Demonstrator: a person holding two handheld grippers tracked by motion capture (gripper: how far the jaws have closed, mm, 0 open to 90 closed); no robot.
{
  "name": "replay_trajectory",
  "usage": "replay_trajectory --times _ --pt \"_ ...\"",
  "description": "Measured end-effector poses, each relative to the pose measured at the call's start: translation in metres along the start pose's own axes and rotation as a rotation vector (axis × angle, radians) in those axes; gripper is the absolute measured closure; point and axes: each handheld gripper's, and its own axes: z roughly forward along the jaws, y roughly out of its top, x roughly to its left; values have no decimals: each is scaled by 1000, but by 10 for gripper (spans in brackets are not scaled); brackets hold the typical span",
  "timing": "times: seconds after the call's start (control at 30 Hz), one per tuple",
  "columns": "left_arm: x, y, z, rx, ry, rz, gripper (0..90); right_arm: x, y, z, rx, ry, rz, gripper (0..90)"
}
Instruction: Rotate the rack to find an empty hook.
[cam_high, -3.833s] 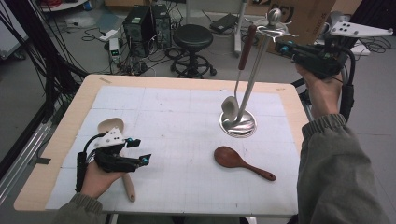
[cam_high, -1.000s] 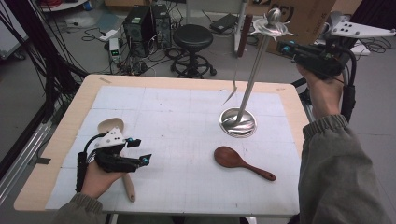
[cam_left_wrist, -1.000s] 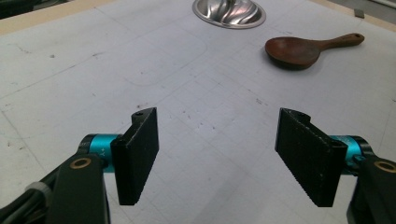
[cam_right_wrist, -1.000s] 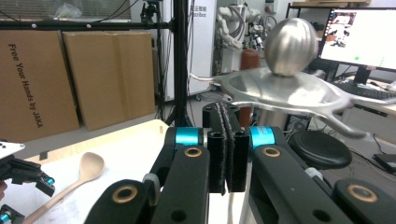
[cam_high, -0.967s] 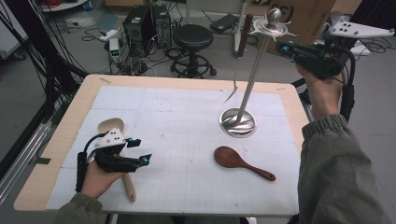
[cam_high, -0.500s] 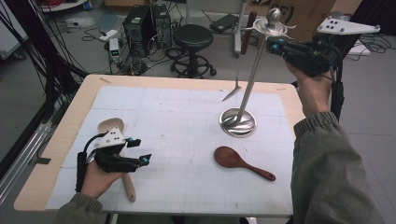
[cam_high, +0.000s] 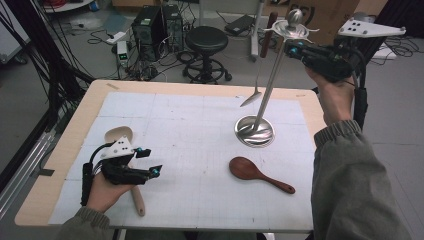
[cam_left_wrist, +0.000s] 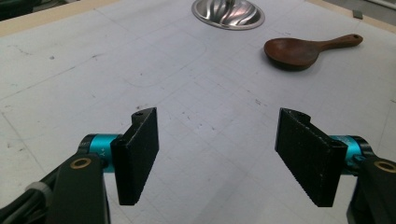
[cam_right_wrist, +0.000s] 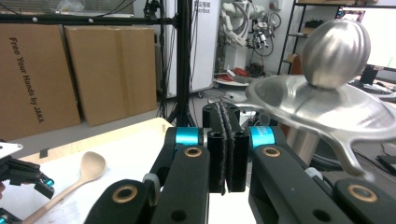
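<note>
My right claw (cam_high: 292, 47), jaws pressed together, sits beside the top disc of the metal stand (cam_high: 260, 122) at the table's (cam_high: 175, 115) far right; a metal spoon (cam_high: 256, 87) hangs from that disc, long axis near vertical; whether the jaws pinch anything I cannot tell; my left claw (cam_left_wrist: 219, 156) rests spread wide, with the brown spoon (cam_left_wrist: 299, 50) ahead, handle pointing away to the right; the pale spoon (cam_high: 120, 137) lies under my left hand.

I get even, bright overhead light with soft shadows on the tabletop (cam_high: 165, 125). Glare streaks the stand's base (cam_high: 255, 132); its knob (cam_right_wrist: 335, 48) reads soft and slightly blurred up close.
</note>
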Motion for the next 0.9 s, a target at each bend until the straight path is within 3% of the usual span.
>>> replay_trajectory --times 0.37,0.7,0.9 --pt "0 0 0 1 0 4 308 -10 -9 -18 -5 -4 20 895" --pt "-1 0 1 3 -2 4 308 -30 -19 -41 -24 -51 71 894" --pt "-1 0 1 2 -2 4 308 -38 -15 -44 -34 -67 84 894"
